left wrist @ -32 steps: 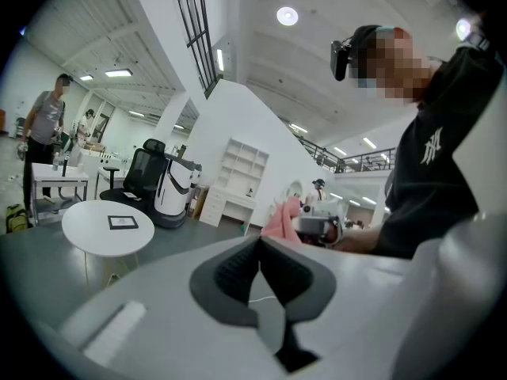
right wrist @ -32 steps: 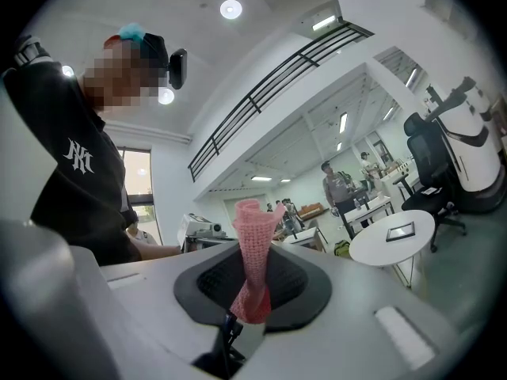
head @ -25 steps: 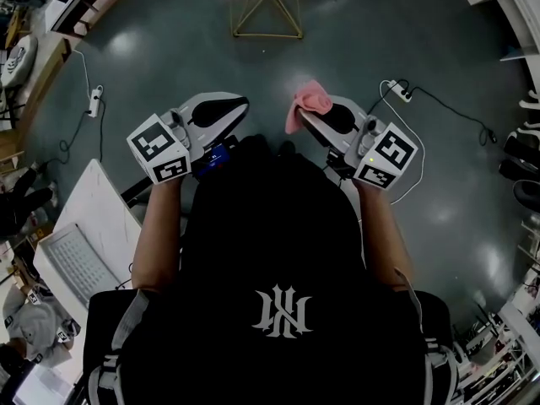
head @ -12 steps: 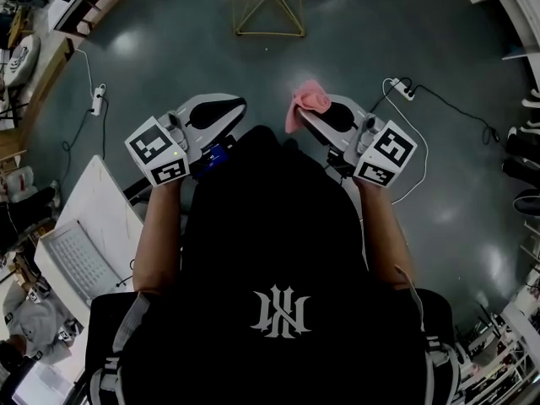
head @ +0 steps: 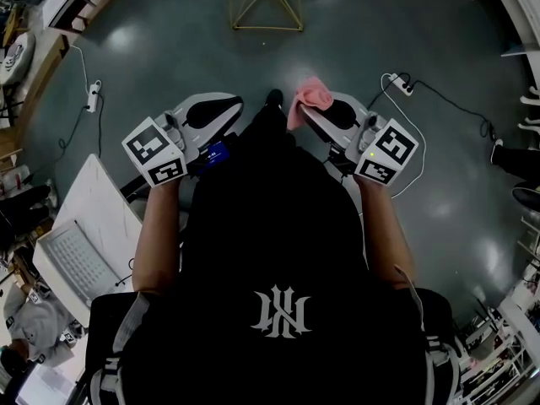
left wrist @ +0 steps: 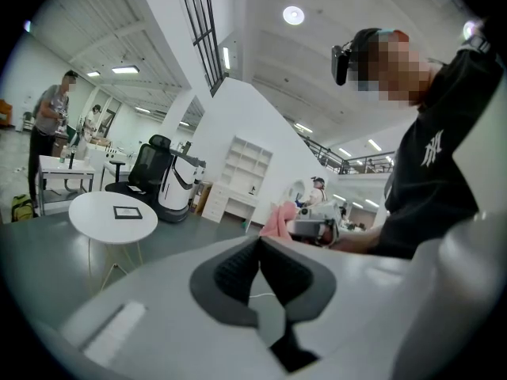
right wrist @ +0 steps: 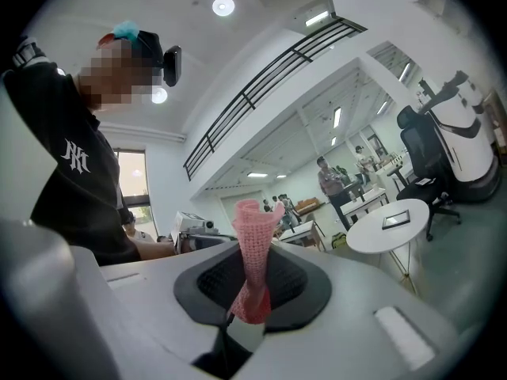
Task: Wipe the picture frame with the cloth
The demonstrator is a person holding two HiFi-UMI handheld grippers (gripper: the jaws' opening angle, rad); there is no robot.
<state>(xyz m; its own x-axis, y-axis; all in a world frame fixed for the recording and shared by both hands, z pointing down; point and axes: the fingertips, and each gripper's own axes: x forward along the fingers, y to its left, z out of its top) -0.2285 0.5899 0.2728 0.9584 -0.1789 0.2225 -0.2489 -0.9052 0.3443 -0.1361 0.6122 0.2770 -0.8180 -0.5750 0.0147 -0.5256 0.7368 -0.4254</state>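
jaws of right gripper [right wrist: 252,279] pinch pink cloth [right wrist: 255,232] — left gripper [left wrist: 259,248] jaws pressed together, empty

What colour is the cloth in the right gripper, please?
Pink; the cloth shows best in the right gripper view.

The round white worktop [left wrist: 91,212] stood on the grey floor [head: 169,49]. A dark frame [left wrist: 127,211] lay flat on it.

Cloth [right wrist: 255,236] in right gripper [right wrist: 253,274]; picture frame [right wrist: 394,219] on table [right wrist: 371,237].
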